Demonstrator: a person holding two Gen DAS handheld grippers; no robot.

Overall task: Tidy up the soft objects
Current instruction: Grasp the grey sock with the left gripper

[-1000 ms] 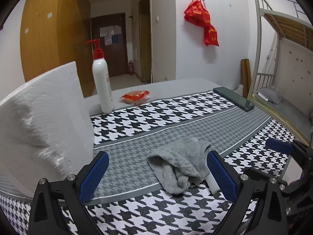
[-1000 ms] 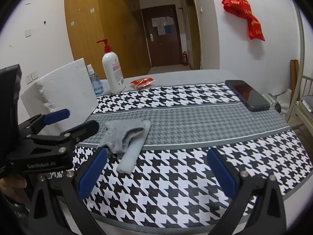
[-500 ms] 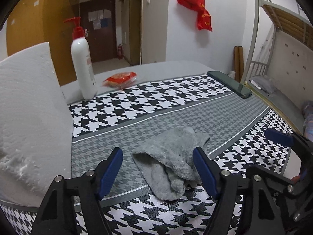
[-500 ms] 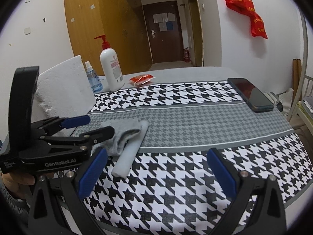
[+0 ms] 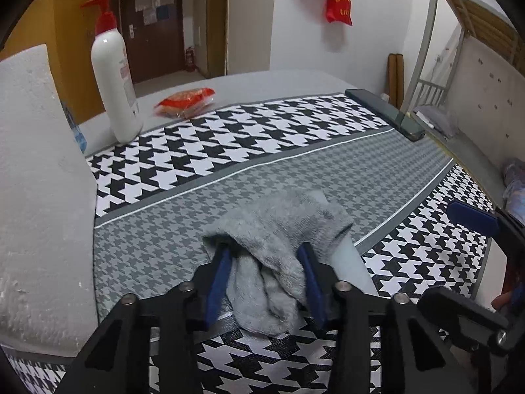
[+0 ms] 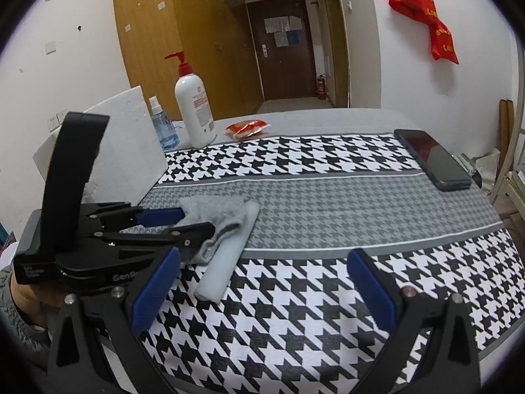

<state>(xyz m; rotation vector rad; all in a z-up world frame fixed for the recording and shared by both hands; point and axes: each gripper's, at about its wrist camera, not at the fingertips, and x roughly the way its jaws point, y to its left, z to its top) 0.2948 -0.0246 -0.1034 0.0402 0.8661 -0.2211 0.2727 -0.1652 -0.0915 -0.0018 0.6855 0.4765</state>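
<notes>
A fuzzy grey cloth [image 5: 279,226] lies bunched on the grey band of the houndstooth tablecloth [image 5: 262,138], partly draped over a white foam bar [image 6: 226,256]. My left gripper [image 5: 264,252] points down at it, and its jaws are closing with the cloth's near folds between them. Both blue pads [image 5: 220,272] touch the fabric. From the right wrist view, the left gripper [image 6: 197,221] comes in from the left, held by a hand, with the cloth [image 6: 223,216] at its tips. My right gripper [image 6: 262,259] stands open and holds nothing above the black-and-white pattern, nearer the front edge.
A big white foam block [image 5: 39,197] stands at the left. Behind it are a white pump bottle [image 5: 113,78], a small blue spray bottle [image 6: 162,128] and a red snack packet [image 5: 187,98]. A dark phone [image 6: 433,161] lies far right. A bunk bed frame [image 5: 426,49] stands beyond the table.
My left gripper moved forward and down onto the grey cloth, and its jaws narrowed from wide apart to pinching the fabric. The right gripper kept its place, still open.
</notes>
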